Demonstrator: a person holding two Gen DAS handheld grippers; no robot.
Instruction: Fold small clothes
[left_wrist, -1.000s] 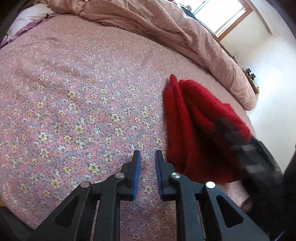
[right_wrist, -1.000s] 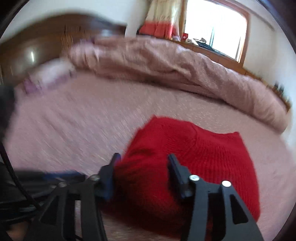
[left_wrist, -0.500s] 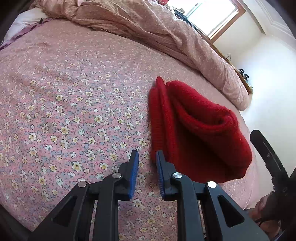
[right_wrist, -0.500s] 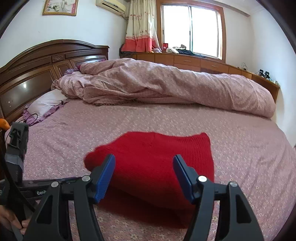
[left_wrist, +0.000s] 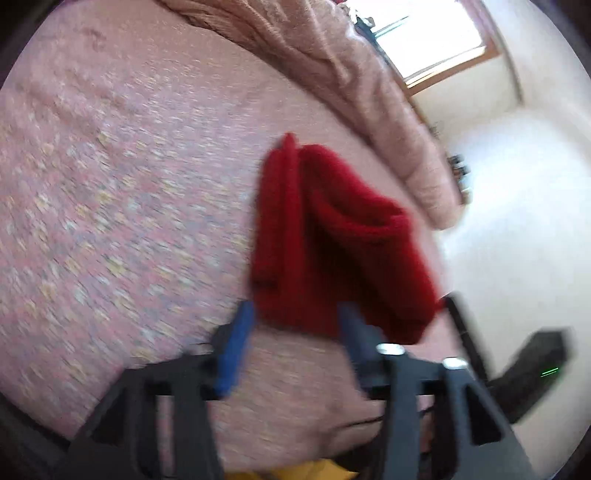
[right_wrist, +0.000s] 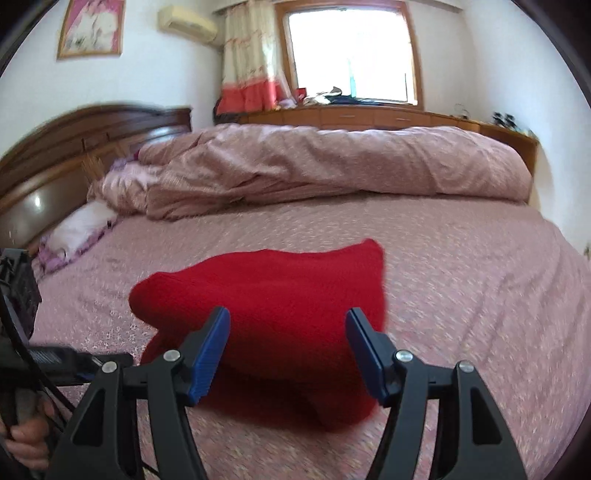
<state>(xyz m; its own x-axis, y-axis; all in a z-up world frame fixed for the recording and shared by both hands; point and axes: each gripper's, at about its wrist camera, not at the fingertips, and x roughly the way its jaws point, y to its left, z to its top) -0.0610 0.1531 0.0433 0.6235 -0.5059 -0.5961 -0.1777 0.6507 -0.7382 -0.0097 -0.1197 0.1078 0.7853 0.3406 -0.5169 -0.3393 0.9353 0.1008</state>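
Note:
A folded red knit garment (left_wrist: 332, 240) lies on the pink floral bedsheet (left_wrist: 129, 184); it also shows in the right wrist view (right_wrist: 280, 295) as a thick folded bundle. My left gripper (left_wrist: 295, 325) is open and empty, its blue-padded fingers just short of the garment's near edge. My right gripper (right_wrist: 288, 332) is open and empty, with the garment's near edge seen between its fingers. The left wrist view is blurred by motion.
A bunched pink duvet (right_wrist: 332, 166) lies across the far side of the bed. A dark wooden headboard (right_wrist: 55, 166) and a pillow (right_wrist: 81, 229) are at the left. The other gripper's black body (left_wrist: 535, 373) shows at the bed's edge, lower right.
My left gripper has opened from nearly shut to wide and moved right toward the garment. My right gripper stays open and has drawn back a little, with the garment lying released.

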